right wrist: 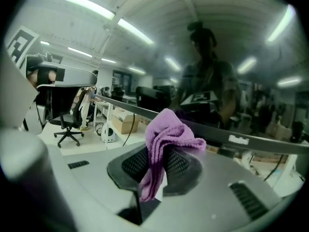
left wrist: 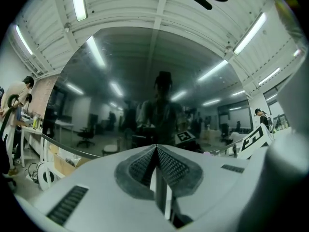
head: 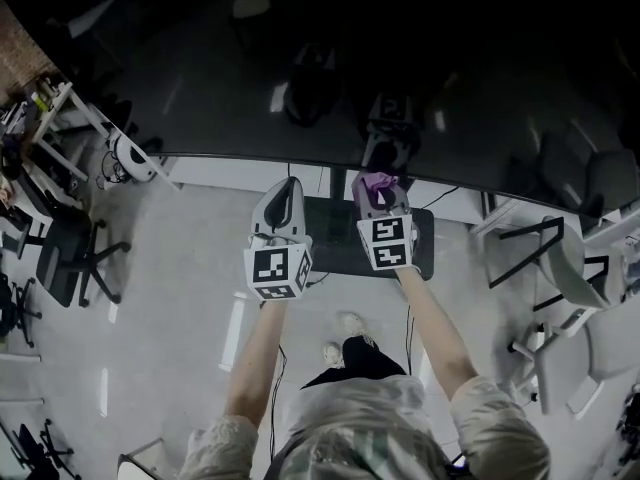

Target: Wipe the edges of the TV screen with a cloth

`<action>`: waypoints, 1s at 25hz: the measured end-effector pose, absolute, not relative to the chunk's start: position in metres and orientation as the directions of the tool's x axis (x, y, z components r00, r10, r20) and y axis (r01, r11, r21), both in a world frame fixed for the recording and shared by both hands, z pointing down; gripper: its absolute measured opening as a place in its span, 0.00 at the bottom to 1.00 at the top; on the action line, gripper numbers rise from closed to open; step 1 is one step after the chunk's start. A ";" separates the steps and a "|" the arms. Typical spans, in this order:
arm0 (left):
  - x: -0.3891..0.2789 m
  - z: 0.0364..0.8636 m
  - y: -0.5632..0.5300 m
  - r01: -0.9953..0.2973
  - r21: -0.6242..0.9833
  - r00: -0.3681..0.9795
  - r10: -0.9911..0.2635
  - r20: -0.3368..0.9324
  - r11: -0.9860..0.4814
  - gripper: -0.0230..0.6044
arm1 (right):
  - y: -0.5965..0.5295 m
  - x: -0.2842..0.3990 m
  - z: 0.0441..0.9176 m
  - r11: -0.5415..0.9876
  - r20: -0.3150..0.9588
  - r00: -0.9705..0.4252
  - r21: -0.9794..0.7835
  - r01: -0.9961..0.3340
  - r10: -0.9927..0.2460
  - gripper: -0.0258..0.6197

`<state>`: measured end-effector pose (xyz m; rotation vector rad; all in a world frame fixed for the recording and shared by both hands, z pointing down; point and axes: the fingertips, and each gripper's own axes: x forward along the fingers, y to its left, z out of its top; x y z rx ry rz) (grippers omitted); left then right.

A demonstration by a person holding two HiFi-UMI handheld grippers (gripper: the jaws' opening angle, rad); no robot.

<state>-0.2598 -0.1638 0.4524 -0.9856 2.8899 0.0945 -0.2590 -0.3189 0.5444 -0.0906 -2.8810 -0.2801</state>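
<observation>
Two grippers are raised to the bottom of the TV screen [head: 220, 88], but only one carries a cloth.
The right gripper [right wrist: 161, 149] pinches the purple cloth [right wrist: 169, 129] so that a bunched wad pokes past its tips. The wad sits just beside the lower bezel [right wrist: 241, 139], placed to rub along it (contact I cannot tell). The left gripper [left wrist: 156, 148], pressed together on nothing, hangs alongside, seemingly kept clear.
</observation>
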 end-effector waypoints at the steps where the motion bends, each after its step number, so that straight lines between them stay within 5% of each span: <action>1: -0.266 0.455 -0.157 -0.605 0.037 -0.794 -0.600 -0.099 0.795 0.06 | -0.307 -0.265 0.544 0.977 0.244 -0.969 0.188 0.098 0.050 0.14; 25: -0.406 0.469 0.059 -0.420 0.007 -0.903 -0.417 -0.105 0.908 0.06 | -0.062 -0.379 0.533 0.963 0.184 -0.958 0.119 0.243 0.219 0.14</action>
